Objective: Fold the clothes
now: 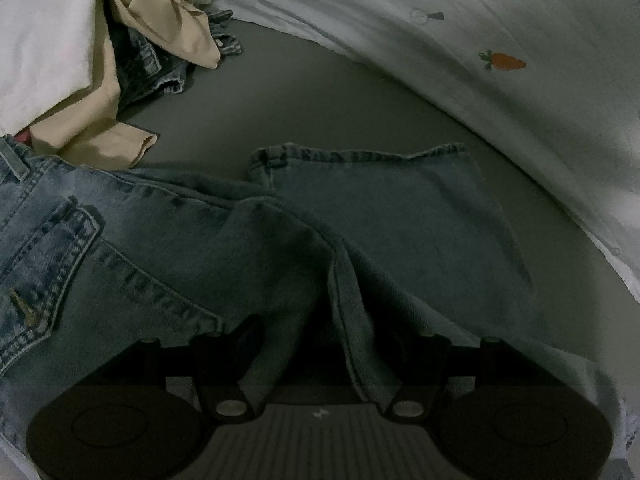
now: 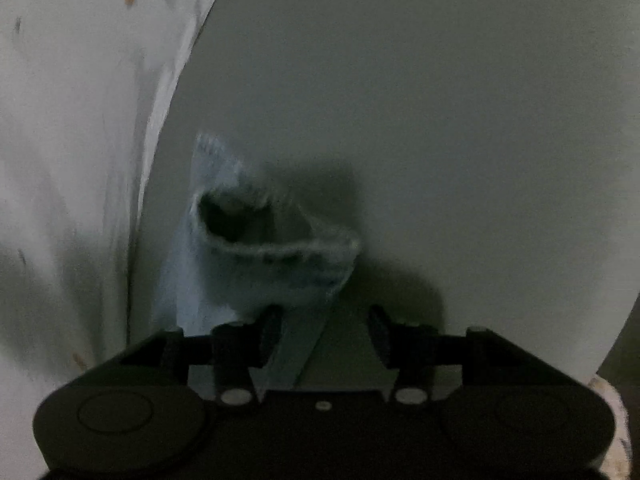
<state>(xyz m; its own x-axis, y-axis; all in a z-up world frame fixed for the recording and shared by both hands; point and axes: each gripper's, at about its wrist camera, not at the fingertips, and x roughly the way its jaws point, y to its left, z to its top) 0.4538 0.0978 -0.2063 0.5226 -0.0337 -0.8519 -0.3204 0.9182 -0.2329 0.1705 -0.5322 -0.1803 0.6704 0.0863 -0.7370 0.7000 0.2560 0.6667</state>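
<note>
I have the left gripper with fingers set around a bunched ridge of the jeans, pinning them to the bed; the right gripper hangs parted, the blurred leg hem just ahead, unheld.

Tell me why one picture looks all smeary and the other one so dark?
Right wrist view: the jeans hem is smeared by motion blur, with dark shadow beside it. Left wrist view: sharp, but dim near the tongs; the jeans there fall into shadow, and the lens bends the white sheet into a curve.
</note>
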